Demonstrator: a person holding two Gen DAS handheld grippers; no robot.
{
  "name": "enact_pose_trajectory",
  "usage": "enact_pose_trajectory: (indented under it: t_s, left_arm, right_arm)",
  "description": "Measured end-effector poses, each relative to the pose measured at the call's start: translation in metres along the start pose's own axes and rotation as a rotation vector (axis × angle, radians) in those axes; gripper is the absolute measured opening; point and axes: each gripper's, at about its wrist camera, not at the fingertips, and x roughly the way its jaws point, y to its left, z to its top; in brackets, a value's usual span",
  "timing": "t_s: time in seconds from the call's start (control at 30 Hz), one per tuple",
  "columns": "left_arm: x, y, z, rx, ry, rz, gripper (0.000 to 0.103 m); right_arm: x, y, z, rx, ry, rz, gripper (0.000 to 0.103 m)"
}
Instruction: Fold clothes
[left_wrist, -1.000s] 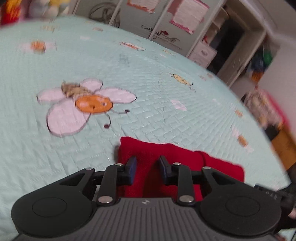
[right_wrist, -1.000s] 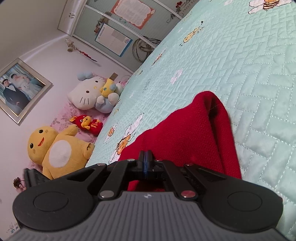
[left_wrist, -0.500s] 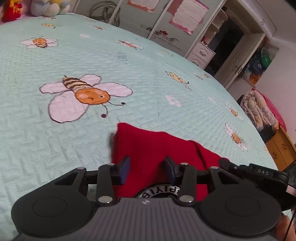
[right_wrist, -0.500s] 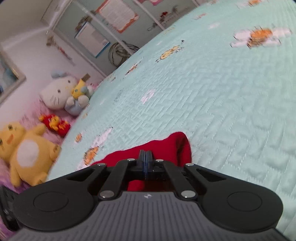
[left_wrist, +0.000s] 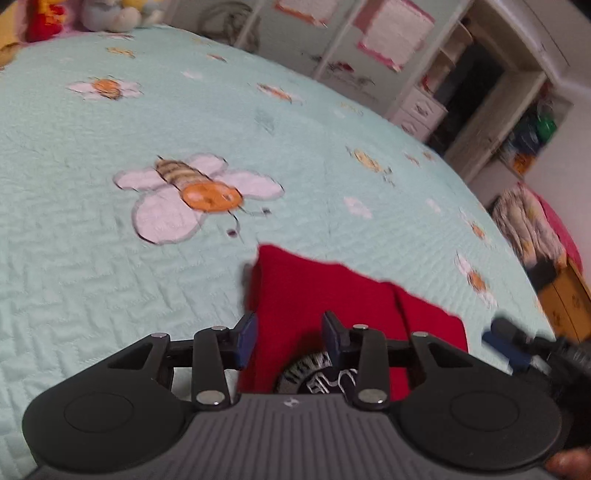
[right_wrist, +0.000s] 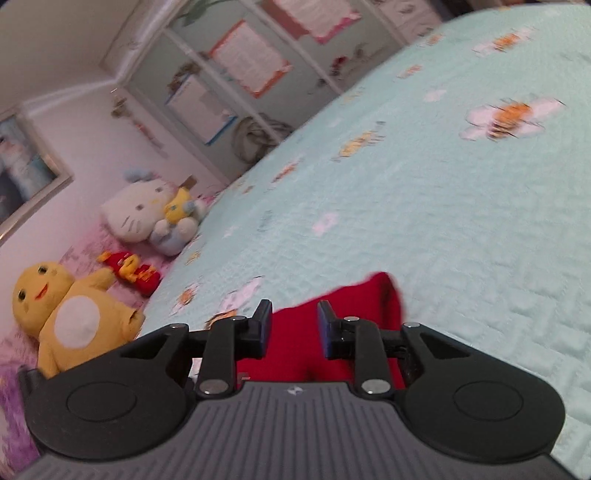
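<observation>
A red knit garment (left_wrist: 325, 295) lies folded on the mint quilted bedspread (left_wrist: 110, 266), with a round black-and-white print (left_wrist: 317, 376) showing near its close edge. My left gripper (left_wrist: 290, 339) hovers open over the garment, nothing between its blue pads. At the right edge of the left wrist view the other gripper's blue tip (left_wrist: 506, 349) shows beside the cloth. In the right wrist view the same red garment (right_wrist: 332, 325) lies flat under my right gripper (right_wrist: 293, 325), which stands open above it and holds nothing.
The bedspread (right_wrist: 443, 221) carries bee prints, a large one (left_wrist: 195, 192) just beyond the garment. Plush toys (right_wrist: 74, 310) sit at the head of the bed. Wardrobes (left_wrist: 369, 44), a doorway and a wooden cabinet (left_wrist: 565, 295) border the far side.
My right gripper, shut on the red garment's fold earlier, has lowered it to the bed, opened and let go. The left gripper stayed open and drew back slightly.
</observation>
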Motion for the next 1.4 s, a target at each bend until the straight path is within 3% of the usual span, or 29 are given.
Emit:
enact_pose_trajectory:
  t_s: [0.2, 0.4, 0.43, 0.47, 0.5, 0.6, 0.63, 0.73, 0.83, 0.97, 1.1, 1.13, 1.2, 1.3, 1.37, 1.4]
  left_arm:
    - [0.009, 0.029, 0.000, -0.154, 0.030, -0.039, 0.041]
    - [0.032, 0.061, 0.004, -0.328, 0.066, -0.135, 0.042]
    - [0.036, 0.066, 0.004, -0.366, 0.071, -0.162, 0.039]
    - [0.039, 0.072, 0.003, -0.415, 0.076, -0.198, 0.037]
    - [0.041, 0.075, 0.002, -0.445, 0.078, -0.225, 0.020]
    - [0.022, 0.070, -0.001, -0.400, 0.038, -0.262, 0.012]
    - [0.014, 0.071, -0.001, -0.397, 0.025, -0.261, 0.005]
    - [0.002, 0.068, 0.000, -0.306, -0.016, -0.145, 0.000]
    - [0.011, 0.067, 0.001, -0.304, 0.019, -0.155, 0.000]
    - [0.008, 0.072, -0.003, -0.363, 0.017, -0.180, 0.000]
    - [0.006, 0.080, -0.009, -0.440, 0.042, -0.215, 0.040]
    - [0.006, 0.079, -0.010, -0.439, 0.046, -0.229, 0.042]
    - [0.008, 0.076, -0.010, -0.428, 0.066, -0.255, 0.043]
    - [0.013, 0.076, -0.012, -0.444, 0.084, -0.288, 0.041]
    - [0.016, 0.077, -0.013, -0.455, 0.092, -0.317, 0.040]
    - [0.016, 0.077, -0.013, -0.447, 0.092, -0.333, 0.029]
  right_arm:
    - [0.030, 0.032, -0.014, -0.074, 0.085, 0.081, 0.028]
    - [0.051, -0.011, -0.034, 0.109, 0.086, 0.110, 0.026]
    - [0.050, -0.019, -0.037, 0.138, 0.073, 0.132, 0.022]
    - [0.050, -0.024, -0.039, 0.149, 0.070, 0.135, 0.009]
    - [0.051, -0.030, -0.040, 0.162, 0.073, 0.124, 0.000]
    - [0.053, -0.040, -0.039, 0.212, 0.082, 0.133, 0.000]
    - [0.054, -0.036, -0.040, 0.188, 0.081, 0.121, 0.000]
    - [0.057, -0.024, -0.043, 0.108, 0.077, 0.072, 0.000]
    - [0.061, -0.012, -0.047, 0.046, 0.071, 0.026, 0.000]
    - [0.059, -0.013, -0.048, 0.051, 0.067, 0.029, 0.000]
    - [0.056, -0.010, -0.045, 0.049, 0.072, 0.027, 0.000]
    - [0.053, -0.008, -0.044, 0.043, 0.073, 0.024, 0.000]
    - [0.044, 0.004, -0.038, -0.020, 0.070, 0.008, 0.009]
    - [0.036, 0.037, -0.037, -0.156, 0.066, 0.066, 0.014]
    - [0.048, 0.044, -0.045, -0.214, 0.131, 0.042, 0.016]
    - [0.055, 0.047, -0.050, -0.241, 0.167, 0.027, 0.019]
